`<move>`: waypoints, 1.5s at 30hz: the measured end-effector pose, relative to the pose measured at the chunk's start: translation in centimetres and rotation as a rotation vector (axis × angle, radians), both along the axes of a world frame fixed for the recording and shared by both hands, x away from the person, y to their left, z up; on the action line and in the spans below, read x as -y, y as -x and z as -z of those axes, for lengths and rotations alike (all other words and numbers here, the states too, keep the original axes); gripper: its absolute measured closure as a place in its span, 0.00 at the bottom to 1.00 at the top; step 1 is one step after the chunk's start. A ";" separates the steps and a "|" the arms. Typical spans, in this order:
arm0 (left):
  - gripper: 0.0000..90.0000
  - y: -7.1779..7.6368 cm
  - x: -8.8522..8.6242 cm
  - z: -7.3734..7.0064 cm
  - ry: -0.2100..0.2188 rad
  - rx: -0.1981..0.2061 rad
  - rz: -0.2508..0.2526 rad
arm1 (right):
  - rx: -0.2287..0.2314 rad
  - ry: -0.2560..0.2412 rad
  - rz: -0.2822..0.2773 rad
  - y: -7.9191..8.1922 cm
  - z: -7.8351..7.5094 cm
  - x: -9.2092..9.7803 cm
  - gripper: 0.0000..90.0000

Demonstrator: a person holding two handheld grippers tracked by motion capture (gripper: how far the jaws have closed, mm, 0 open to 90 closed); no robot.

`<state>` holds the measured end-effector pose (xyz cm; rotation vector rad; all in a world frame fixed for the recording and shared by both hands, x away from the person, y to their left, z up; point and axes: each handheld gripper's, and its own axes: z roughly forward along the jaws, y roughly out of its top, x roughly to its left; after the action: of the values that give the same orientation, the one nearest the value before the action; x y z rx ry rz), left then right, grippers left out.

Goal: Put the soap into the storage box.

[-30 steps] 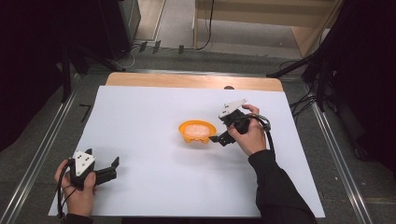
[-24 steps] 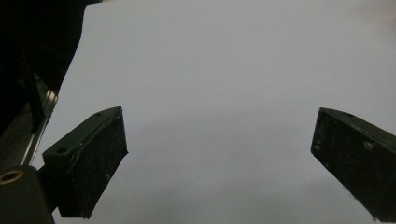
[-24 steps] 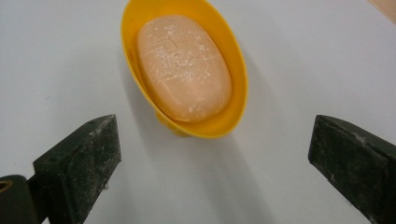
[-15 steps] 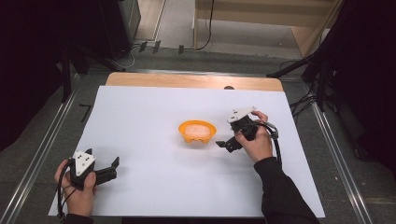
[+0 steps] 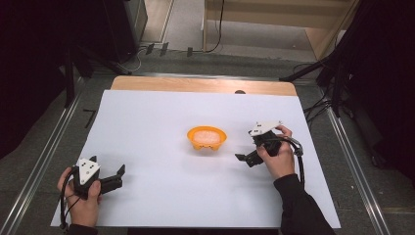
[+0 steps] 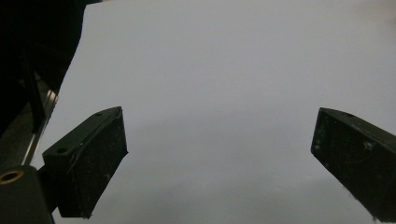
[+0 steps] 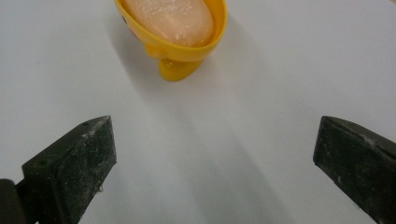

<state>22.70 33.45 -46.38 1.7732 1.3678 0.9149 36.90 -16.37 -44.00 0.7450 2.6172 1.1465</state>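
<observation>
The orange dish [image 5: 206,138], holding a pale rounded lump [image 7: 173,18], stood near the middle of the white table sheet [image 5: 161,117]. The right gripper [image 5: 243,158] lay just to the dish's right, apart from it, jaws spread wide and grasping nothing. The left gripper [image 5: 119,174] rested at the near left corner, well apart from the dish, jaws likewise released over bare sheet.

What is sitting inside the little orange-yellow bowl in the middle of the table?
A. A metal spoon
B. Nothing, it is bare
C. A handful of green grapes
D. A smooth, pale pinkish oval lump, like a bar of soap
D: in the right gripper view the bowl cradles a smooth, pale pinkish oval lump, which also shows as a light patch in the high view.
</observation>
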 end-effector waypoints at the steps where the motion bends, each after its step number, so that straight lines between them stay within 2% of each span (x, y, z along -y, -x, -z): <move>1: 0.04 0.0 0.0 0.0 0.000 0.000 0.000 | 0.004 -0.005 0.002 0.1 0.1 0.1 0.00; 11: 0.04 0.0 0.0 0.0 -0.002 0.001 0.003 | 0.005 -0.007 0.018 1.4 0.5 1.8 0.00; 25: 0.04 0.0 0.0 0.0 -0.005 0.000 0.001 | 0.006 -0.013 0.076 3.6 1.6 5.0 0.00; 45: 0.04 0.0 0.0 0.0 -0.005 0.002 0.002 | -0.006 -0.007 0.130 5.5 2.9 8.5 0.00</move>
<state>22.71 33.42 -46.40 1.7769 1.3637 0.9200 31.37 -24.82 -46.91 0.9066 2.5291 1.1186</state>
